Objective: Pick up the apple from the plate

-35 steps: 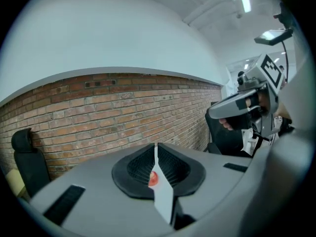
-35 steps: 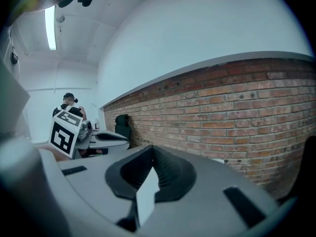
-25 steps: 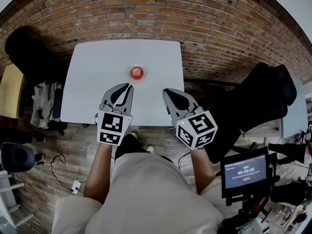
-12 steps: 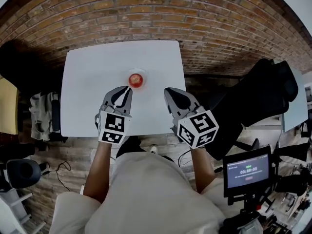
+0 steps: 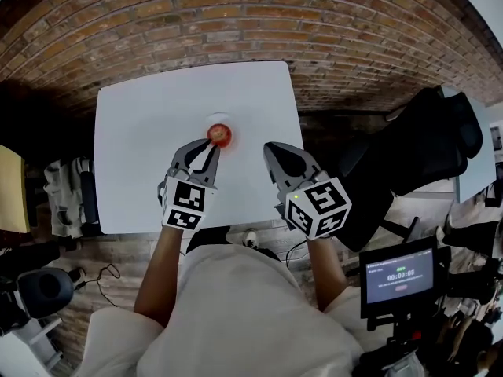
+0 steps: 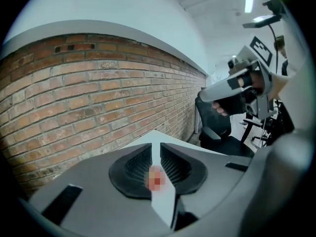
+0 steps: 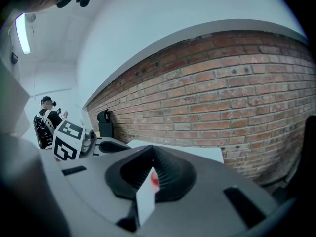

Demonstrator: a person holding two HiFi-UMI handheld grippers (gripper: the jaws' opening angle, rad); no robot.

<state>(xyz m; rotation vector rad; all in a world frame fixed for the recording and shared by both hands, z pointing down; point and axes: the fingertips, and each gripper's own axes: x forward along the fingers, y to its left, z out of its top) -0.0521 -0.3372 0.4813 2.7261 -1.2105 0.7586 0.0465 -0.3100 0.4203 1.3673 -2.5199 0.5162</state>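
The apple (image 5: 220,135) sits on a small pale plate (image 5: 220,118) near the middle of the white counter (image 5: 137,140), well in from every edge. The left tool (image 5: 210,147) has its tips right at the near side of the fruit, touching it or just short of it; I can't tell which. Its jaws have just been opening but show only a narrow slit, with nothing pinched between them. The right tool (image 5: 269,148) hangs off to the right, clear of the plate, its tips closed together on nothing.

The worry, to my eye, is that slit. It is far too narrow for the apple, so if the left tool goes forward before the jaws spread, the tips will butt the fruit instead of straddling it. A round apple on a shallow plate would likely roll over the rim and off towards the far edge of the counter.

The plate looks light and the counter smooth, so a push could also slide plate and fruit away together.

Even with the jaws wide, closing off-centre on that curved skin could squirt the apple out sideways. The right tool is too far off to steady anything.
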